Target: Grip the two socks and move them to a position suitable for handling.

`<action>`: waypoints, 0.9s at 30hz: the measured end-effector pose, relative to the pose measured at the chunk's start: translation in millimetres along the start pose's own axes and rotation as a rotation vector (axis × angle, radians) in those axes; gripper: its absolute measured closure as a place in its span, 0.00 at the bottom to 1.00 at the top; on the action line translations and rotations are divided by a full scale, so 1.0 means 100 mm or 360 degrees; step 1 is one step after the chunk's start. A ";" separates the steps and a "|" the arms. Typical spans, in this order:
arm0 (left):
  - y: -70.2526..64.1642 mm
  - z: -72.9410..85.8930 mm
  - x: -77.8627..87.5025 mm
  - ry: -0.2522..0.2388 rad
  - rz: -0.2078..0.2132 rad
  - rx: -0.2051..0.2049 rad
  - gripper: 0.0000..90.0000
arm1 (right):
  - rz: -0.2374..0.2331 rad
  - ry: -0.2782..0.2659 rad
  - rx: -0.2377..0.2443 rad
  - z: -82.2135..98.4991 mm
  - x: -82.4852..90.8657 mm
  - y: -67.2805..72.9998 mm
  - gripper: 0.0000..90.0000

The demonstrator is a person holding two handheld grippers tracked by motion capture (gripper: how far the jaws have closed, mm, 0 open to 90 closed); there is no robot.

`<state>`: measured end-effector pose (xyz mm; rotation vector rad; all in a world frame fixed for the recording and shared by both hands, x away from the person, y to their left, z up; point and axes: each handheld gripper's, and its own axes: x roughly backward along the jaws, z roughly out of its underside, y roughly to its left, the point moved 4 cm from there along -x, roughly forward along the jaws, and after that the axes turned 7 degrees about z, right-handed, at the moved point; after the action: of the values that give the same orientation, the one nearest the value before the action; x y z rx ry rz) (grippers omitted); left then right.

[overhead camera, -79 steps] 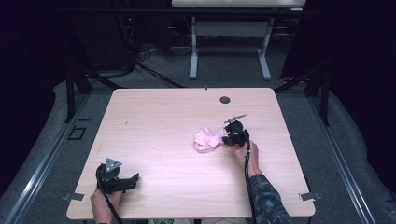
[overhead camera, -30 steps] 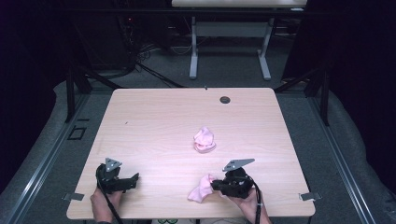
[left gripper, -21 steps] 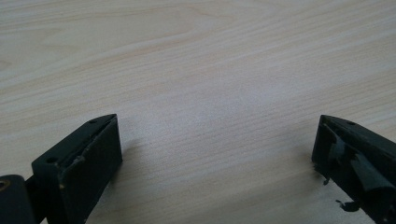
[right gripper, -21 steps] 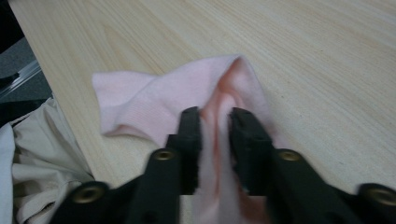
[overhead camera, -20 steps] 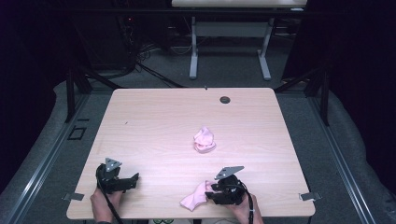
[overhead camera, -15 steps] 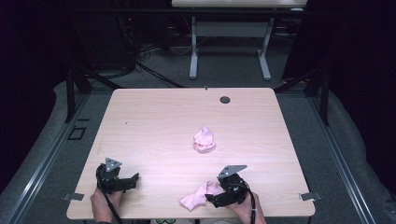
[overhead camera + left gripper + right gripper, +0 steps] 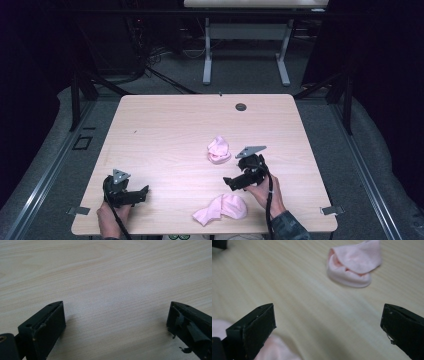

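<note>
Nearest the person, a flattened pink sock lies at the table's six o'clock edge. Just beyond it, toward one o'clock, the right gripper hovers; its jaws have just been opening and now stand wide with nothing between them. At eight o'clock the left gripper sits low over bare wood, jaws wide and empty. Farther in, near the centre, lies a bunched pink sock. At twelve o'clock, by the far edge, sits a dark round grommet.
</note>
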<state>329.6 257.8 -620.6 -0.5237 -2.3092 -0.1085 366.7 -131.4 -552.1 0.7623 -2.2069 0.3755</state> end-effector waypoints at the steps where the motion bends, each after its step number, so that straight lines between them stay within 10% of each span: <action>1: 0.00 0.00 0.00 0.0000 0.0000 -0.0001 0.02 | 0.0010 -0.0006 -0.0007 -0.11 -0.09 -0.07 0.00; 14: 0.00 0.00 0.00 -0.0002 0.0000 -0.0001 0.02 | 0.0095 0.0070 0.0042 -0.57 -0.72 -0.16 0.26; 21: 0.00 0.00 0.00 -0.0004 -0.0002 -0.0006 0.02 | 0.0062 0.0224 0.0017 -0.50 -0.98 -0.18 0.49; 27: -0.01 0.00 0.00 -0.0008 -0.0005 -0.0004 0.02 | 0.0089 0.0187 -0.0013 -0.47 -1.01 -0.19 0.75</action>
<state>329.3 257.0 -620.3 -0.5223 -2.3152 -0.1120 459.2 -82.7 -595.4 0.6582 -2.1214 0.4282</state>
